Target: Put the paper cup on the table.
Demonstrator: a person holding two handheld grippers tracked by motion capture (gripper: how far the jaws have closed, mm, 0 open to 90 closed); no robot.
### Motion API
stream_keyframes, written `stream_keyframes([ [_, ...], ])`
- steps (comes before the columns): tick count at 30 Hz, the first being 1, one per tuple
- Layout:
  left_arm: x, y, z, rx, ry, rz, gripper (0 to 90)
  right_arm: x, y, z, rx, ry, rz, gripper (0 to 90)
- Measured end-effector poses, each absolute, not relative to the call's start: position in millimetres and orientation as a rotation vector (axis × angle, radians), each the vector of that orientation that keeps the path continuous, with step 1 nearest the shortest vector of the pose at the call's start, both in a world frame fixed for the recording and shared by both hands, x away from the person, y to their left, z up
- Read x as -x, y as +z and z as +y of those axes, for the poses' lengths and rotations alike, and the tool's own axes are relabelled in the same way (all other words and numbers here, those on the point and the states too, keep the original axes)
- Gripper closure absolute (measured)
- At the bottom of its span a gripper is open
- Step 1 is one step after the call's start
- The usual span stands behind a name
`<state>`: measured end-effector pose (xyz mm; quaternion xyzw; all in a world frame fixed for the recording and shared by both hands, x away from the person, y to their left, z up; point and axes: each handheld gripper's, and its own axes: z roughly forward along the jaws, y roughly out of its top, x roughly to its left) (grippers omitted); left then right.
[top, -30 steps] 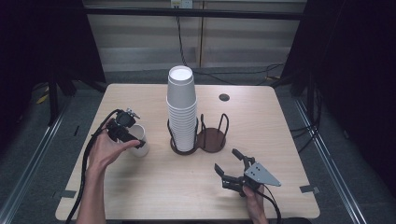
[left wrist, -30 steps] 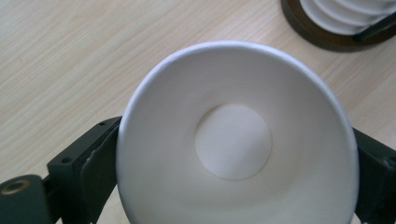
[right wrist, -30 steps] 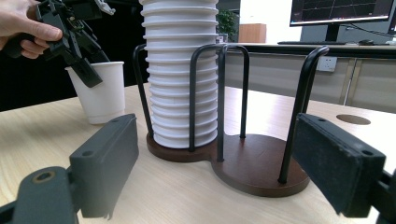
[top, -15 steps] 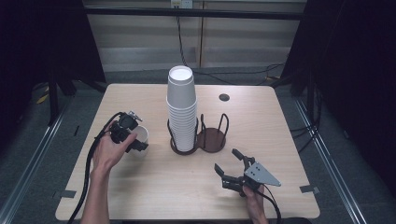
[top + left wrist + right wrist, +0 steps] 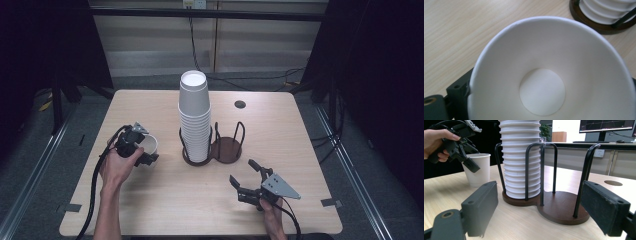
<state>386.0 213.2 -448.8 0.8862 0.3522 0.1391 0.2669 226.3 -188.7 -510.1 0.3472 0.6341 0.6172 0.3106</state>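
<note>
Spanning most of the high view, a pale wooden table (image 5: 165,205) is seen, with a round hole (image 5: 240,104) near its far edge. At its middle a dark two-place cup holder (image 5: 226,149) of bent wire hoops on a brown base is stood; its left place is filled by a tall stack of white paper cups (image 5: 194,116), set mouth down, while its right place is left bare. In the right gripper view the stack (image 5: 520,157) is shown rising behind the wire hoops, and the brown base (image 5: 560,207) lies straight ahead between the two black jaws.

A single white paper cup (image 5: 148,145) is stood upright on the table, left of the holder and apart from it. The left gripper (image 5: 141,148) is held over this cup by the person's left hand (image 5: 118,167). Its jaws have just been opening and then easing in slightly; they are set wide about the cup's wall. Whether the pads press on the wall cannot be told. In the left gripper view the cup's open mouth and round floor (image 5: 542,91) are looked into from above, with one jaw seen against its outer wall.

The right gripper (image 5: 246,176) is held low near the table's front edge, its jaws spread wide with nothing between them.
</note>
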Motion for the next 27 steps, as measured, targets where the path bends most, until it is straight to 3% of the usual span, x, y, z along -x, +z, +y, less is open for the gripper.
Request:
stream_keyframes([
  [12, -378, -470, 232, -2.246, 0.280, 0.968, 10.3, -226, -510, -189, -0.917, 1.632, 1.675, 14.3],
  [15, -373, -473, 235, -2.193, 0.298, 0.979, 15.0, -226, -510, -189, -0.916, 1.631, 1.673, 14.4],
  [27, -352, -478, 242, -2.122, 0.364, 1.017, 15.8, -226, -510, -189, -0.913, 1.633, 1.672, 14.3],
])
